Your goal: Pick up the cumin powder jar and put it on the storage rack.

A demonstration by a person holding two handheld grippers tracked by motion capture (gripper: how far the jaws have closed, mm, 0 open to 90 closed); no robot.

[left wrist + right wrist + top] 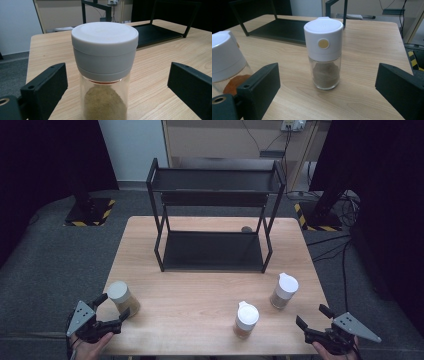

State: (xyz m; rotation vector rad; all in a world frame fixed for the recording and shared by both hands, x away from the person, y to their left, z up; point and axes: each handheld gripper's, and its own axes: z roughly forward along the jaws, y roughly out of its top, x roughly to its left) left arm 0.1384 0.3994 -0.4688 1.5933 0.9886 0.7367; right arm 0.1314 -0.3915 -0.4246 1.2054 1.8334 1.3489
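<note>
1. Your left gripper (114, 307) is spread wide, its jaws either side of the grey-lidded jar (122, 297) at the table's (200, 285) near-left corner, not touching it.
2. Your right gripper (313, 317) is spread too, facing the white-capped jar (284, 290) near right, well apart from it.

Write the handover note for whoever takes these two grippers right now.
Left gripper: open, jaws either side of the grey-lidded jar at the table's near left, not closed on it.
Right gripper: open, empty, facing the white-capped jar at near right, apart from it.
Third jar, with orange powder, stands near centre.
Black rack: both shelves bare.
Done: nothing lifted. Likely left: grip each jar and shelve it.
</note>
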